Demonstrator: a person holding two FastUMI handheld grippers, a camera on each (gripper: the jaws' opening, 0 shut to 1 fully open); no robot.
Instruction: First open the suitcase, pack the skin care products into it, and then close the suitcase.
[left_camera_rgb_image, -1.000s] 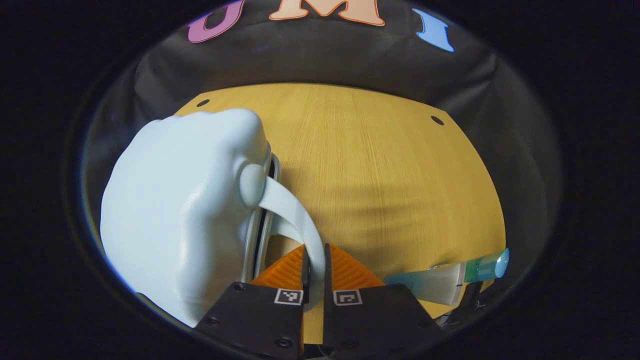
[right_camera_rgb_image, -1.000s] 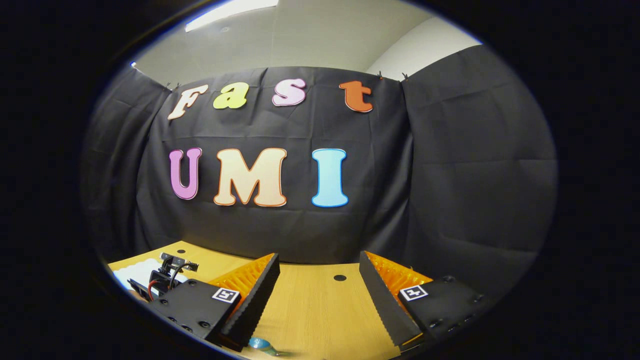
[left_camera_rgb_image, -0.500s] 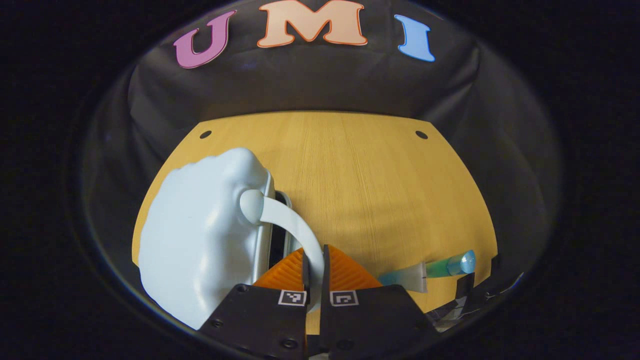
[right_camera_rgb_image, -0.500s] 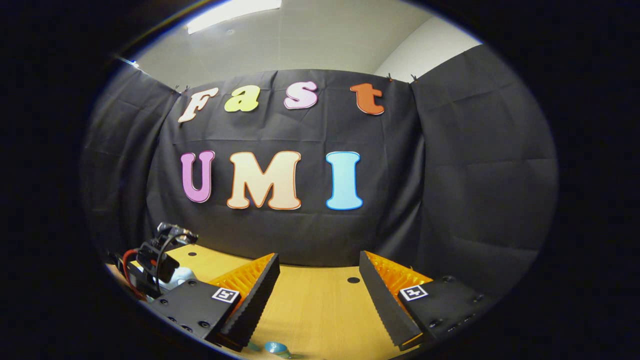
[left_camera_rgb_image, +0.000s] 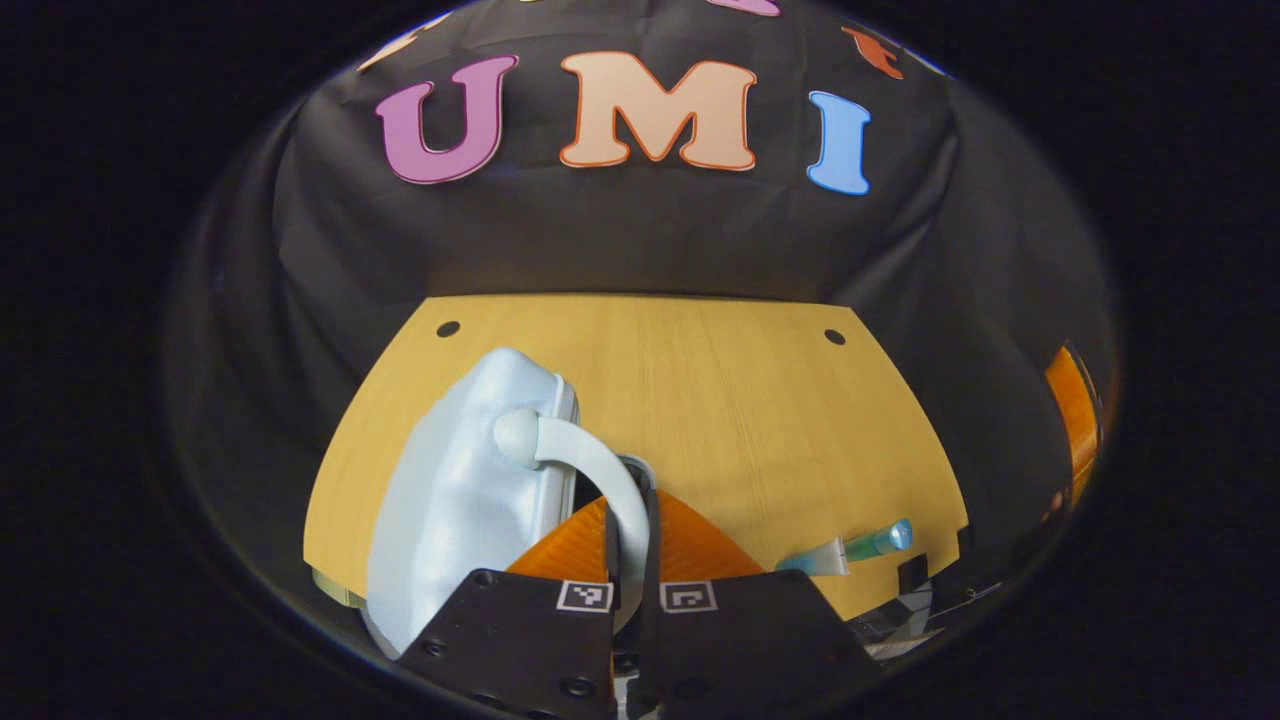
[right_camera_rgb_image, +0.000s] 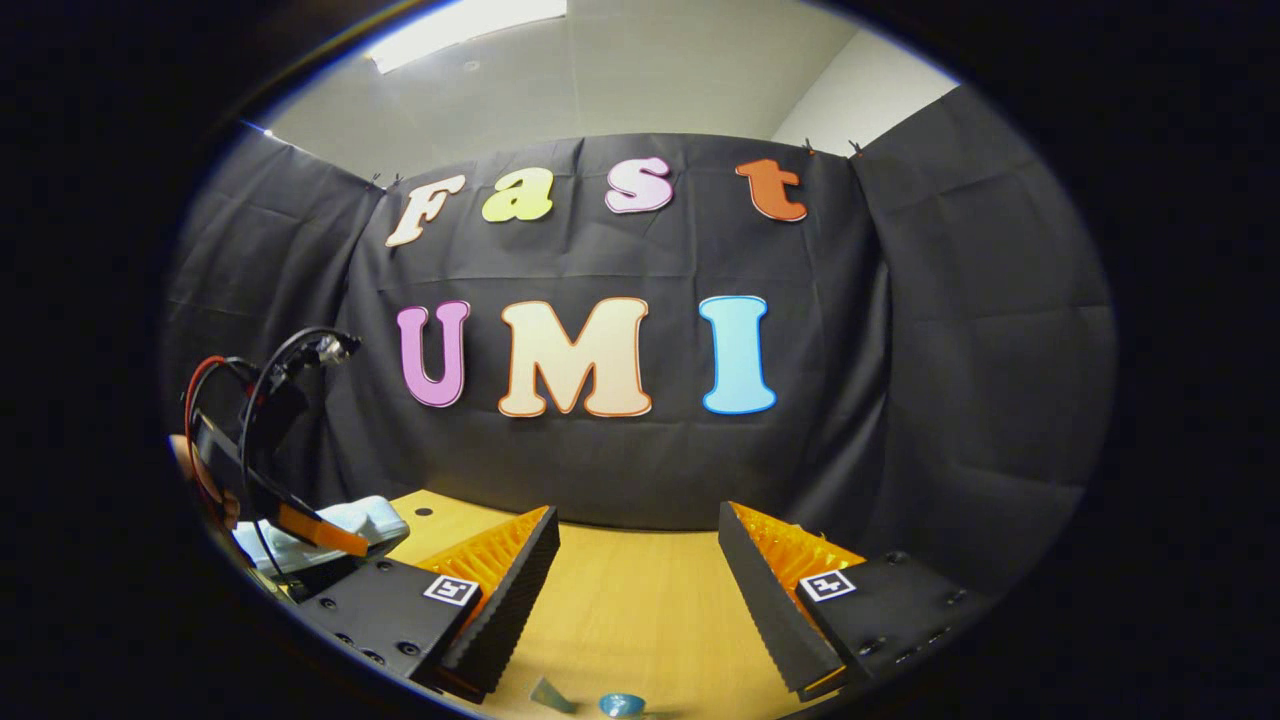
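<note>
In the left gripper view, the left gripper (left_camera_rgb_image: 632, 560) is pinched tight on the case's handle (left_camera_rgb_image: 590, 462). The case (left_camera_rgb_image: 455, 500) looks smaller and farther down than a second ago, so the gripper has pulled up and back. The case's seam shows a dark gap, so it may be starting to open. The tube (left_camera_rgb_image: 850, 550) lies on the table (left_camera_rgb_image: 720, 400), off to the right.

In the right gripper view, the right gripper (right_camera_rgb_image: 640, 590) is wide open and holds nothing. The tube's cap (right_camera_rgb_image: 622, 705) sits just below it, ready to be picked up next.
</note>
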